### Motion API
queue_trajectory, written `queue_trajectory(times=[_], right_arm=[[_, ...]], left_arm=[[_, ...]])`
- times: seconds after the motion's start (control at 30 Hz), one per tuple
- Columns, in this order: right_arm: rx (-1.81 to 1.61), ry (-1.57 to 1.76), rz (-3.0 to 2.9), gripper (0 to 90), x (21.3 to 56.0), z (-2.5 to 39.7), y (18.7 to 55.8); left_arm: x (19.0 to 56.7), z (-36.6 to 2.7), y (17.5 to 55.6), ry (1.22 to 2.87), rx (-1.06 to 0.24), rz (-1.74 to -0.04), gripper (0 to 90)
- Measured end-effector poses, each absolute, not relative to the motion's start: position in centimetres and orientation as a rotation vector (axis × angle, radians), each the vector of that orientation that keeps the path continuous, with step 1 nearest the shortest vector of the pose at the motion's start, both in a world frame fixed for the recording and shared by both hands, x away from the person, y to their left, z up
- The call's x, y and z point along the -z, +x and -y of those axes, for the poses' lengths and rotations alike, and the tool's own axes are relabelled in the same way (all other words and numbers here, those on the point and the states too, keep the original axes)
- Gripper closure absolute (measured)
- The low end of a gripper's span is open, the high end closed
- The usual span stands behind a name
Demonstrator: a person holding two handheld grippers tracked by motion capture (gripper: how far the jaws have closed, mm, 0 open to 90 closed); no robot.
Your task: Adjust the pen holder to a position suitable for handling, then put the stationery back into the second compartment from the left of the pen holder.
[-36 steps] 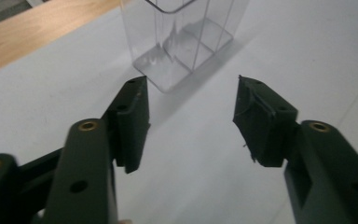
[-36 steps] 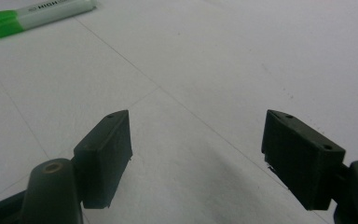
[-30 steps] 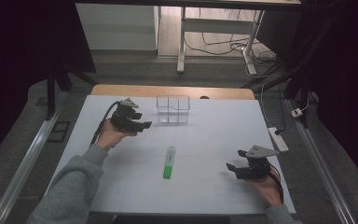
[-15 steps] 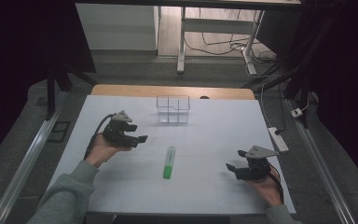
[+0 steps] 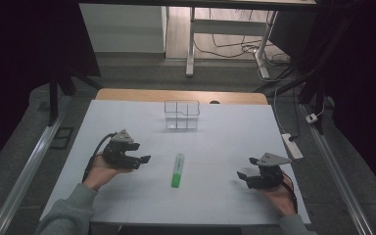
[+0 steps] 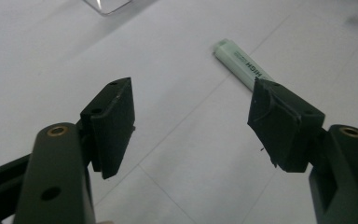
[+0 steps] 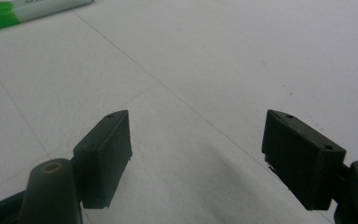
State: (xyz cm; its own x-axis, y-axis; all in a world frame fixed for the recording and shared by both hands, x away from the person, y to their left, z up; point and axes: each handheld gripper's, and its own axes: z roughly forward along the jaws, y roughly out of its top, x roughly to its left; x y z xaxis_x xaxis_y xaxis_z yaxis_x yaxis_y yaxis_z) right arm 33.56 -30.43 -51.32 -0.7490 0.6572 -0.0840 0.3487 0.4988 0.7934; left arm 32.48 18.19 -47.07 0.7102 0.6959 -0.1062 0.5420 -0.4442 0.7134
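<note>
On the white table point(image 5: 215, 205), both tongs, left point(image 5: 144, 159) and right point(image 5: 241, 176), gape released either side of the green highlighter point(image 5: 177, 170)

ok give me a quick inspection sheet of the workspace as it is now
surface: white table, faint grid lines, wooden strip at far edge.
job's things: green highlighter lying flat mid-table, untouched; clear divided box upright near far edge, looks empty.
clutter: nothing seen.
grippers: left gripper open, jaws toward the highlighter; right gripper open, apart from it, nothing held.
cables: black cable trails from left gripper; power strip beside table; wires on far floor.
surroundings: dark room, desk legs beyond.
</note>
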Motion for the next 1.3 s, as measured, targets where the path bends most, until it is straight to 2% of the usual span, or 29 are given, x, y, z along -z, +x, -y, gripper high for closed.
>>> queue_trajectory(times=[0.77,1.3], right_arm=[[-1.133,0.793,-2.378,23.5,50.8,29.6,33.2],[-1.127,0.797,-2.381,23.4,51.0,29.7,33.6]], left_arm=[[48.4,-16.7,31.0,2.188,-0.231,-0.896,30.0],[48.5,-12.5,31.1,2.244,-0.221,-0.985,29.8]])
